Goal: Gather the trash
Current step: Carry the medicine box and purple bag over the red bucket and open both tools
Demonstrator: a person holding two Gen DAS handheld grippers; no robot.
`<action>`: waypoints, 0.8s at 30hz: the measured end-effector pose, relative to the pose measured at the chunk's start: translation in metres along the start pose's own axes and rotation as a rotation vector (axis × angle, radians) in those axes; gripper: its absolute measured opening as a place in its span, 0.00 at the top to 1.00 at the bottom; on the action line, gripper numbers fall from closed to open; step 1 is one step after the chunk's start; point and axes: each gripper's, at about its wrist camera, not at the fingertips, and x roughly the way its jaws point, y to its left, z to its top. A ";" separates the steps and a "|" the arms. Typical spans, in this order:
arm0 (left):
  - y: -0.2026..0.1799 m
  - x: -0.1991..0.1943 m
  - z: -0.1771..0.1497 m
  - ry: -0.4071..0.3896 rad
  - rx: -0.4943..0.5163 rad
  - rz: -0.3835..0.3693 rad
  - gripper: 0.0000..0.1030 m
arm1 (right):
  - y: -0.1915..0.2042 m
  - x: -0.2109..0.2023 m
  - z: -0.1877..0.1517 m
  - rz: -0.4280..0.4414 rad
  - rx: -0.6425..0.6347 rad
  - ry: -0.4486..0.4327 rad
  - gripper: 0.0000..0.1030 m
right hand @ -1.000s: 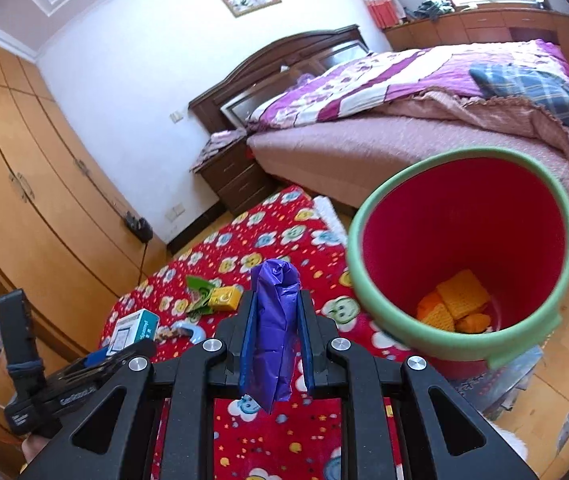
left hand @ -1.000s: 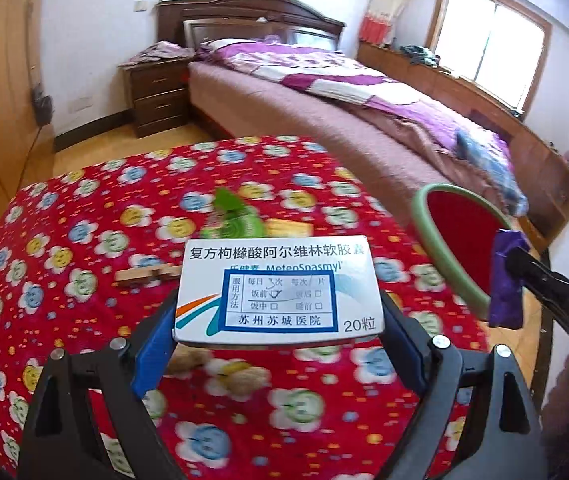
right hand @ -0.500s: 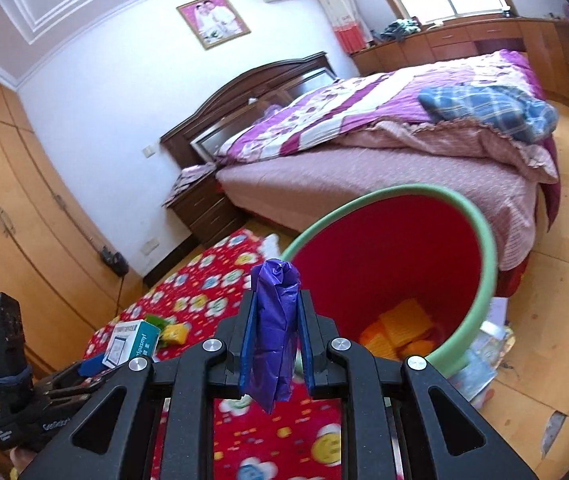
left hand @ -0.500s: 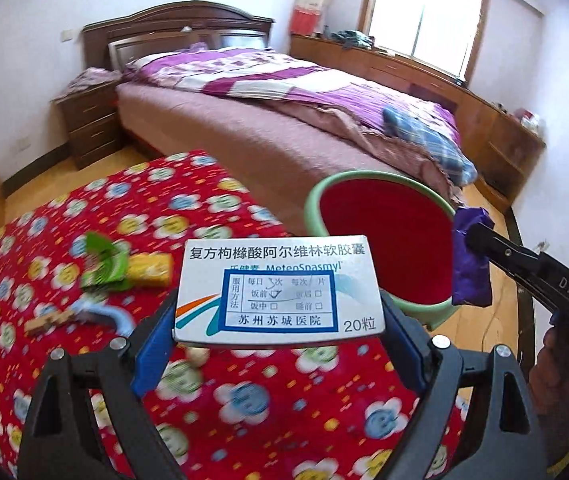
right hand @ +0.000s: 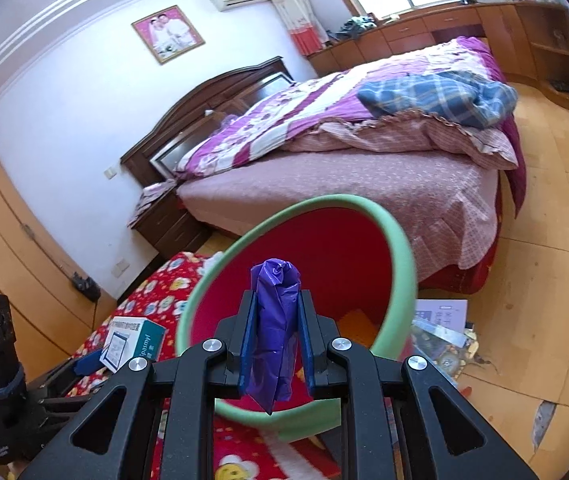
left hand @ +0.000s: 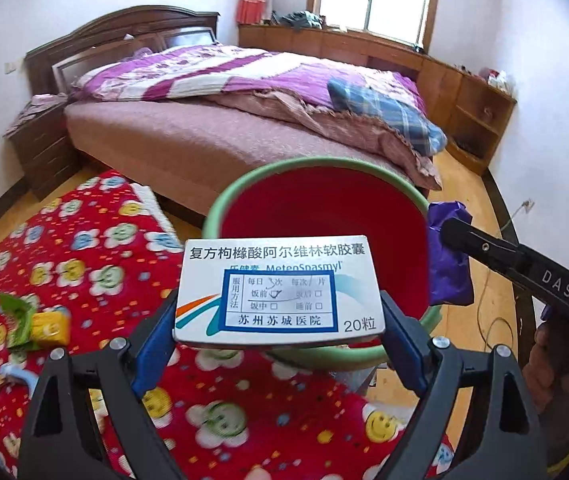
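Left wrist: white cardboard medicine box (left hand: 278,289) is clamped in the left gripper (left hand: 278,334), now swung from the floral table to the red green-rimmed bin (left hand: 415,200).

Right wrist: crumpled purple plastic wrapper (right hand: 276,316) is pinched by the right gripper (right hand: 276,350), now at the rim; drops look imminent.

Behind sits a wooden bed (left hand: 220,136) under a purple striped quilt (left hand: 212,76) with a blue plaid cloth (left hand: 380,108) on top, a framed portrait (right hand: 167,34) hanging above.
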 end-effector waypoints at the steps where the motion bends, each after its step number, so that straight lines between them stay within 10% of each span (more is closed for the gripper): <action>1: -0.003 0.005 0.000 0.005 0.006 0.000 0.12 | -0.003 0.001 0.000 -0.008 -0.002 -0.001 0.80; 24: -0.007 0.017 -0.003 -0.008 -0.027 -0.008 0.09 | -0.019 0.010 -0.005 -0.014 0.027 0.015 0.65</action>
